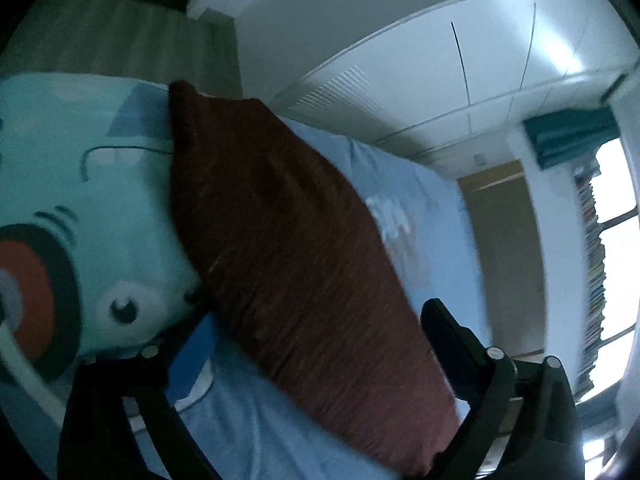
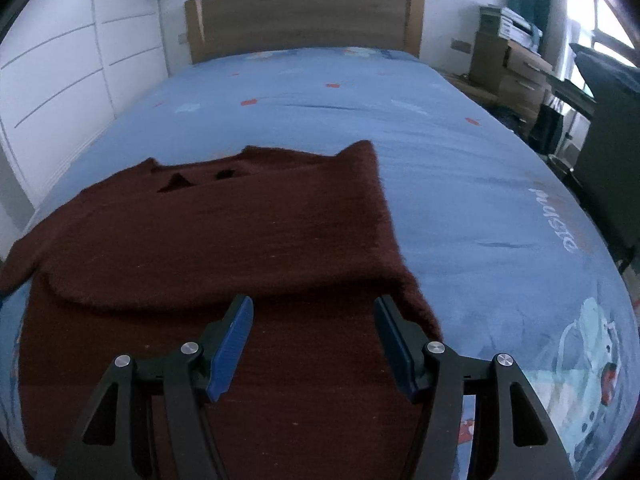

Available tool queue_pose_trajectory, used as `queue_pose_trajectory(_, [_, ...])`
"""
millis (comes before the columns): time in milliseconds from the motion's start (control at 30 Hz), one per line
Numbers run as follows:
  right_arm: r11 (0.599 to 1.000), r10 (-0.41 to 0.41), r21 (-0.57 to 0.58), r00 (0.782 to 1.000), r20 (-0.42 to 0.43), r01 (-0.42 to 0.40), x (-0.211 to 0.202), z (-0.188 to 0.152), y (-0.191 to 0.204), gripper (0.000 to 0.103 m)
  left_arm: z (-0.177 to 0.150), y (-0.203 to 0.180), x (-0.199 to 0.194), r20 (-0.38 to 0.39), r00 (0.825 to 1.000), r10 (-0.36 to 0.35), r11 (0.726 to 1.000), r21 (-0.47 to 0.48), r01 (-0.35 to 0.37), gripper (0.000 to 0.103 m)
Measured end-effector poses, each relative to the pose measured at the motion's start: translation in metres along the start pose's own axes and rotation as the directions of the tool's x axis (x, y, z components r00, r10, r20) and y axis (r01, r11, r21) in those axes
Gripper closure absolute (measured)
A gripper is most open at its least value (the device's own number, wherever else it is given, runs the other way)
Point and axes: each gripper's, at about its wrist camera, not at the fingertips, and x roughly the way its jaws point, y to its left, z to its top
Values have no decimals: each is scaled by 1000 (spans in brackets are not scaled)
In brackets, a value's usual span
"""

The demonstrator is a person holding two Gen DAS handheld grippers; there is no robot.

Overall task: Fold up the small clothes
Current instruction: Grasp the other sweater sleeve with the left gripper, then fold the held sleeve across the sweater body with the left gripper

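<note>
1. Left wrist view, and the picture is rolled hard over and smeared with blur: the bed runs diagonally under a pale blue sheet, with a turquoise cartoon print filling the left side (big round eyes, an orange-and-black ring).
2. Behind it, white wardrobe doors with thin dark seams, a wooden headboard, a teal curtain and a bright window on the far right.
3. The dark red-brown sweater lies across the sheet in a long slanted band, knit ribs just visible.
4. The left hand-held gripper has its fingers spread wide on either side of that band; the fabric sits between them, but no pad is pressing on it.
5. Right wrist view, much steadier: the bed stretches away to the headboard, its blue sheet dotted with small red marks, white lettering and a cartoon figure at the right edge.
6. Wardrobe doors on the left, a cluttered desk on the right.
7. The sweater lies flat on the near part of the bed, its upper half folded down over the body with a rounded edge, a sleeve trailing off to the left.
8. The right hand-held gripper hovers over the lower part of the sweater, blue pads about half apart, holding nothing.
</note>
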Motion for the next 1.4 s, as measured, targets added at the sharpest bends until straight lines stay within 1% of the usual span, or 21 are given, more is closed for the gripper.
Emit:
queue_pose_trajectory(33, [1000, -5, 0, 1000, 2, 5, -1, 0, -2, 38, 4, 2, 2, -6, 1000, -30, 999, -20, 30, 18])
queue_pose_trajectory(100, [1000, -12, 4, 1000, 6, 12, -2, 1, -4, 38, 10, 7, 5, -19, 997, -70, 996, -63, 69, 40])
queue_pose_trajectory(133, [1000, -13, 6, 1000, 7, 13, -3, 1, -5, 38, 12, 9, 5, -22, 997, -78, 994, -81, 76, 45])
queue_pose_trajectory(167, [1000, -12, 8, 1000, 7, 12, -3, 2, -5, 38, 14, 13, 6, -24, 996, -86, 992, -100, 83, 52])
queue_pose_trajectory(200, [1000, -12, 10, 1000, 7, 11, -3, 1, -6, 38, 17, 17, 5, -26, 996, -89, 990, -116, 86, 57])
queue_pose_trajectory(233, [1000, -10, 13, 1000, 7, 10, -3, 1, -6, 38, 19, 19, 6, -27, 995, -92, 988, -128, 88, 60])
queue_pose_trajectory(333, [1000, -6, 16, 1000, 2, 6, -3, -1, -8, 38, 28, 23, 6, -40, 995, -91, 983, -161, 83, 75])
queue_pose_trajectory(400, [1000, -5, 26, 1000, -1, 5, -3, -3, -11, 38, 32, 28, 5, -51, 998, -45, 984, -172, 36, 95])
queue_pose_trajectory(467, [999, -3, 45, 1000, -1, 3, -4, -5, -15, 38, 29, 29, 4, -53, 999, -13, 984, -175, 3, 96])
queue_pose_trajectory(567, [998, -1, 65, 1000, -2, 1, -5, -6, -22, 38, 24, 24, 1, -48, 999, -9, 984, -179, 1, 97])
queue_pose_trajectory(800, [997, 13, 81, 1000, 16, -14, -18, -11, -34, 38, 18, 1, -5, -40, 997, -65, 986, -159, 58, 97])
queue_pose_trajectory(967, [994, 24, 108, 999, 24, -26, -27, -14, -45, 38, 8, -30, -6, -58, 991, -124, 984, -136, 116, 97])
queue_pose_trajectory(1133, [996, 24, 90, 999, 38, -27, -39, -18, -51, 38, -14, -62, -4, -95, 978, -186, 977, -126, 174, 97])
queue_pose_trajectory(1233, [996, 26, 82, 999, 38, -29, -46, -24, -56, 38, -28, -87, -1, -131, 966, -222, 972, -102, 210, 97])
queue_pose_trajectory(1400, [994, 33, 102, 999, 26, -35, -53, -36, -70, 38, -58, -133, -2, -207, 938, -277, 961, -58, 271, 97])
